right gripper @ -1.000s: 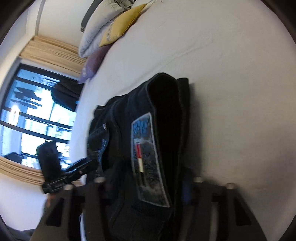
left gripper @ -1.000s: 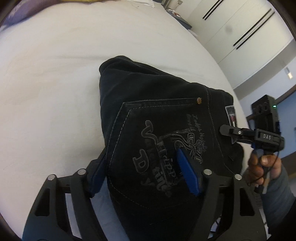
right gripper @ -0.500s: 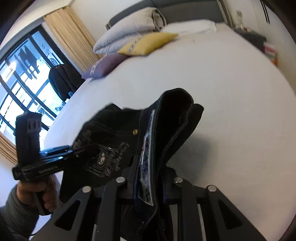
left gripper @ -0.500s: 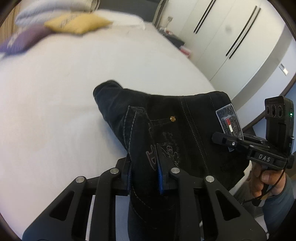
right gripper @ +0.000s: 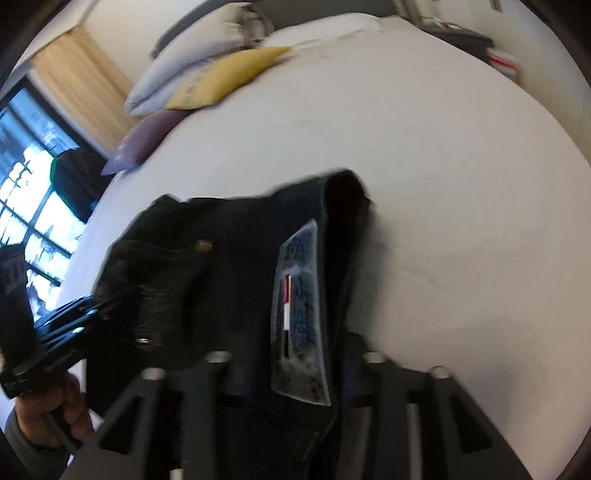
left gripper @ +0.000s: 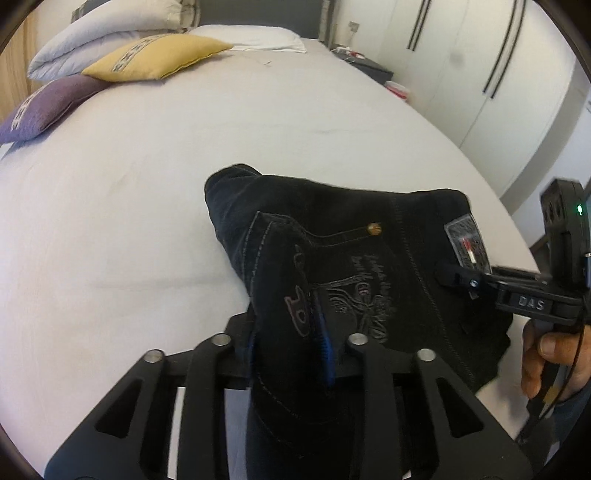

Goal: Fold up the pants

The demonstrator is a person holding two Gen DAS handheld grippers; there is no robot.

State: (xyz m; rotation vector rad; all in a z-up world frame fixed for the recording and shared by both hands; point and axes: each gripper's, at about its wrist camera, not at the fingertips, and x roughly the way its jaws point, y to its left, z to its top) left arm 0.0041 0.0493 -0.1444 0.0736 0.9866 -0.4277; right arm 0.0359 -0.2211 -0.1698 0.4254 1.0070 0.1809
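Observation:
The folded black pants (left gripper: 369, 258) lie on the white bed (left gripper: 147, 184), back pocket and waist patch facing up. My left gripper (left gripper: 290, 345) grips the near left edge: both blue pads press the fabric, though the jaws are opening. In the right wrist view the pants (right gripper: 221, 277) run between the jaws of my right gripper (right gripper: 291, 373) at the waistband with the patch. Those jaws are opening and stand wide around the fabric. The picture is blurred there. A hand (left gripper: 546, 354) holds the right gripper (left gripper: 454, 275) at the pants' right edge.
Pillows sit at the head of the bed: a yellow one (left gripper: 155, 59), a purple one (left gripper: 44, 107) and grey-white ones (left gripper: 110, 33). White wardrobe doors (left gripper: 480, 74) and a dark nightstand (left gripper: 369, 70) stand right of the bed. A window (right gripper: 33, 206) is on the left.
Both grippers closed on the pants and carried them across the bed, tilting up so the pillows came into view. The right jaws have since widened again.

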